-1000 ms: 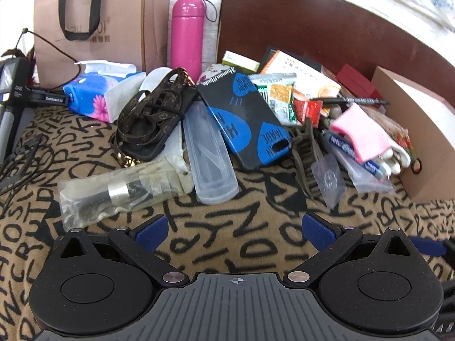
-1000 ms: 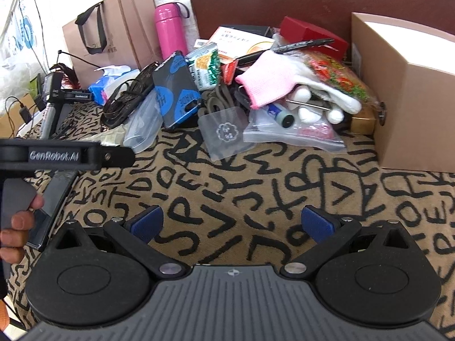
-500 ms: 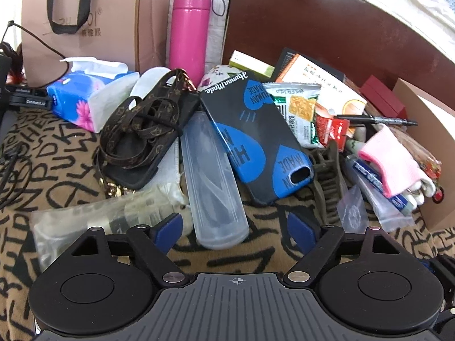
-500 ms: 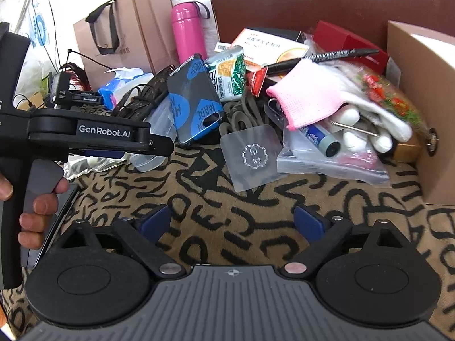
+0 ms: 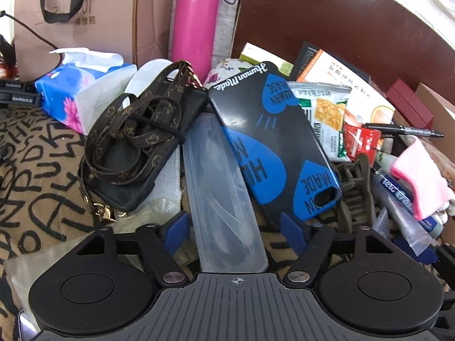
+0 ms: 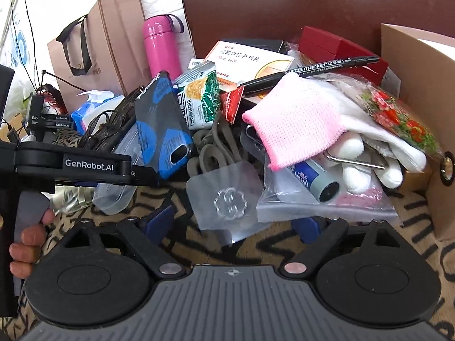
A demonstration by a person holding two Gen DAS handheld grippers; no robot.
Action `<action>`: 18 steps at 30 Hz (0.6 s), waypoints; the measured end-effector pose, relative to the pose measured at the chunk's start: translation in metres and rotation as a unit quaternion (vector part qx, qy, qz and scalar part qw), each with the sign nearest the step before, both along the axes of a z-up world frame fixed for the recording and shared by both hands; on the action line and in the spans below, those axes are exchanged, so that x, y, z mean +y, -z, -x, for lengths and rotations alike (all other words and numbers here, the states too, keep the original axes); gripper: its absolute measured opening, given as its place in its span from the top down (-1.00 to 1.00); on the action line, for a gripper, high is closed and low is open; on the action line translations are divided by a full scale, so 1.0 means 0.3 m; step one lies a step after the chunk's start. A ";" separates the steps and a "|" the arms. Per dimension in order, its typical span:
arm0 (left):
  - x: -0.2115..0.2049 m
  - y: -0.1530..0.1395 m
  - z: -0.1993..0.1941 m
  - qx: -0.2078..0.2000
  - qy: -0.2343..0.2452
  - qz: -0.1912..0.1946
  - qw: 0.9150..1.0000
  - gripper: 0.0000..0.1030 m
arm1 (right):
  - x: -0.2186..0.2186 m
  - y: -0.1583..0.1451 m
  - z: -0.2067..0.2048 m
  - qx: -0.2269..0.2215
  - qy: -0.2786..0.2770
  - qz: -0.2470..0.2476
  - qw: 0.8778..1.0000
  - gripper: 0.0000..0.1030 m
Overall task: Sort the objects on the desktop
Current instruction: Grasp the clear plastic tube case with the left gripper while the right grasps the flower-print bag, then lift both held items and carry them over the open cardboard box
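Observation:
My left gripper [image 5: 233, 228] points down at a long translucent plastic case [image 5: 221, 187] on the patterned cloth. The case's near end lies between the blue pads [image 5: 177, 227], which are closing but stand apart from it. A black and blue phone case [image 5: 273, 147] leans on its right side, and a black phone case with a brown strap [image 5: 136, 142] on its left. My right gripper [image 6: 233, 224] is closing around a clear square plastic sheet [image 6: 227, 196], with its pads off the sheet. Behind that sheet lie a zip bag with a tube [image 6: 321, 187] and a pink-cuffed glove [image 6: 298, 119].
A cardboard box [image 6: 421, 99] walls the right side. A pink bottle [image 5: 196, 20], paper bag [image 5: 85, 14] and tissue pack [image 5: 76, 91] stand at the back left. A marker [image 6: 312, 68], snack packet [image 6: 199, 96], medicine box [image 6: 250, 59] and hair claw [image 5: 355, 196] crowd the pile. A hand [image 6: 28, 238] holds the left tool.
Both grippers have moved forward into the pile and their jaws have narrowed. The translucent case now lies between the left pads, and the clear sheet between the right pads.

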State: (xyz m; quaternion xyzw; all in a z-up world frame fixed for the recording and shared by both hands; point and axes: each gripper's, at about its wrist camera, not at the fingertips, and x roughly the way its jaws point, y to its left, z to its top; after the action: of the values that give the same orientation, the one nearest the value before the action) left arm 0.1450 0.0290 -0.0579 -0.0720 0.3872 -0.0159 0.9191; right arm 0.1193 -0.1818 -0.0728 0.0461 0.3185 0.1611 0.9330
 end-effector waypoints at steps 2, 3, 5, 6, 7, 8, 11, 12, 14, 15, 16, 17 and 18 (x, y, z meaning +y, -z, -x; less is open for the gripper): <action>0.005 0.001 0.002 -0.002 -0.010 -0.007 1.000 -0.09 | 0.004 0.000 0.000 -0.008 0.005 0.021 1.000 -0.30; 0.009 0.001 0.004 -0.002 -0.012 -0.009 1.000 0.00 | 0.002 -0.002 0.002 -0.010 0.003 0.022 1.000 -0.24; 0.019 -0.003 0.012 -0.001 -0.010 -0.004 1.000 0.02 | -0.007 -0.006 0.004 -0.006 0.001 0.014 1.000 -0.15; 0.022 -0.005 0.014 0.000 -0.011 -0.002 1.000 0.02 | -0.010 -0.008 0.008 -0.006 0.001 0.014 1.000 -0.11; 0.021 -0.007 0.021 0.001 -0.011 -0.001 1.000 0.02 | -0.014 -0.009 0.015 -0.006 0.000 0.013 1.000 -0.09; 0.016 -0.009 0.029 0.003 -0.009 -0.003 1.000 0.03 | -0.016 -0.011 0.022 -0.003 -0.001 0.012 1.000 -0.07; -0.004 -0.014 0.064 0.008 -0.004 -0.008 1.000 0.03 | -0.020 -0.016 0.053 0.001 -0.005 0.012 1.000 -0.03; -0.010 -0.016 0.081 0.010 -0.002 -0.007 1.000 0.03 | -0.024 -0.017 0.066 0.003 -0.008 0.012 1.000 -0.03; -0.022 -0.019 0.121 0.013 0.008 -0.003 1.000 0.03 | -0.032 -0.022 0.093 0.008 -0.012 0.007 1.000 -0.02; -0.030 -0.021 0.141 0.015 0.012 -0.003 1.000 0.02 | -0.038 -0.023 0.110 0.010 -0.014 0.007 1.000 -0.02; -0.039 -0.022 0.161 0.017 0.016 -0.004 1.000 0.02 | -0.043 -0.025 0.128 0.012 -0.017 0.008 1.000 -0.02; -0.050 -0.022 0.183 0.016 0.020 -0.007 1.000 0.02 | -0.047 -0.026 0.146 0.014 -0.019 0.011 1.000 -0.02; -0.061 -0.020 0.207 0.016 0.025 -0.012 0.999 0.02 | -0.053 -0.028 0.165 0.015 -0.022 0.013 1.000 -0.02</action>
State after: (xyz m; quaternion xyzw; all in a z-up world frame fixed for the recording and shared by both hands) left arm 0.0830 0.0109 -0.0521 -0.0516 0.4038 -0.0333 0.9128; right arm 0.0698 -0.1977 -0.0644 0.0290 0.3353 0.1763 0.9250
